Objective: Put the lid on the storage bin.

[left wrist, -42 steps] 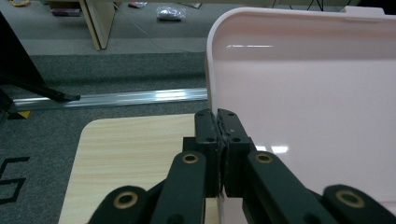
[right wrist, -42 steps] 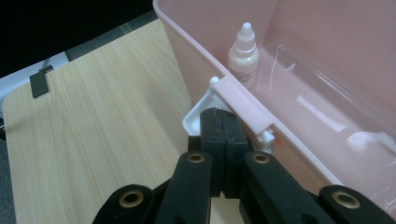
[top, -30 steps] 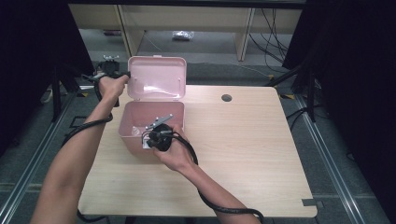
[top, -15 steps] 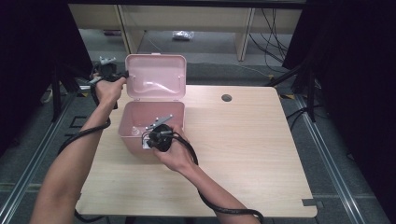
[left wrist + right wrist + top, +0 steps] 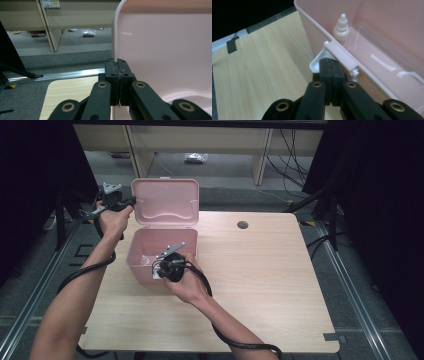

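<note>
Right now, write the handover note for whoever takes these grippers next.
Left gripper: shut on the edge of the lid, holding it upright.
Right gripper: shut on the white latch at the front wall of the pink box.
Box sits on the table; a small dropper bottle stands inside.
Done: lid fully open.
Left: probably to take out or add contents, then close; confirm first.

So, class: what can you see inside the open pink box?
Inside the pink box stands a small white dropper bottle beside a clear plastic tray. Whatever lies under the tray is hidden.
</note>
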{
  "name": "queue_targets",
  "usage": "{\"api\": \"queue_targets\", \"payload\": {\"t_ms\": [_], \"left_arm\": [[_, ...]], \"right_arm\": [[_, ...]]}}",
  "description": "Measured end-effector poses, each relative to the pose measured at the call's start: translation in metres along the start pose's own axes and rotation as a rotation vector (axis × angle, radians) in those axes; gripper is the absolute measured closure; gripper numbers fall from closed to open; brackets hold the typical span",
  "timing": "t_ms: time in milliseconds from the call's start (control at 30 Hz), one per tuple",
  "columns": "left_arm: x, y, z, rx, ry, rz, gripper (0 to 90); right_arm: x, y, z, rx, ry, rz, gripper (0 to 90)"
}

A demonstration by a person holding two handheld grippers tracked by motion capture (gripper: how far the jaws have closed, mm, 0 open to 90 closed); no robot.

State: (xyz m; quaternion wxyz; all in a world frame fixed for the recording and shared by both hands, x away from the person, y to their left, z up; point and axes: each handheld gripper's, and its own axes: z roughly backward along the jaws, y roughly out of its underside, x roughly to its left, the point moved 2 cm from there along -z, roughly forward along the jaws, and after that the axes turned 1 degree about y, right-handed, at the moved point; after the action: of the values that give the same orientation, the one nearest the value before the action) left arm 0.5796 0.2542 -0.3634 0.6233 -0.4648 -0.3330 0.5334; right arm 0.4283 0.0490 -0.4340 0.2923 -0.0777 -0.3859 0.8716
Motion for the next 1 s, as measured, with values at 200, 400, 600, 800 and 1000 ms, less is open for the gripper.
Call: {"api": "queue_targets", "payload": {"t_ms": [200, 400, 600, 800, 1000], "left_arm": [[0.000, 0.003, 0.007, -0.023, 0.004, -0.004, 88.4], [-0.001, 0.006, 0.013, -0.046, 0.009, -0.017, 88.4], [-0.001, 0.009, 0.018, -0.065, 0.011, -0.029, 88.4], [-0.002, 0.012, 0.023, -0.080, 0.006, -0.042, 88.4], [-0.003, 0.015, 0.027, -0.099, 0.007, -0.050, 88.4]], "right_arm": [[-0.001, 0.000, -0.001, -0.010, 0.002, 0.022, 90.0], [0.000, 0.000, 0.000, -0.002, -0.002, -0.002, 90.0], [0.000, 0.000, 0.000, 0.000, -0.001, -0.010, 90.0], [0.000, 0.000, 0.000, -0.003, 0.003, -0.001, 90.0], [0.000, 0.000, 0.000, 0.000, 0.005, -0.008, 90.0]]}}
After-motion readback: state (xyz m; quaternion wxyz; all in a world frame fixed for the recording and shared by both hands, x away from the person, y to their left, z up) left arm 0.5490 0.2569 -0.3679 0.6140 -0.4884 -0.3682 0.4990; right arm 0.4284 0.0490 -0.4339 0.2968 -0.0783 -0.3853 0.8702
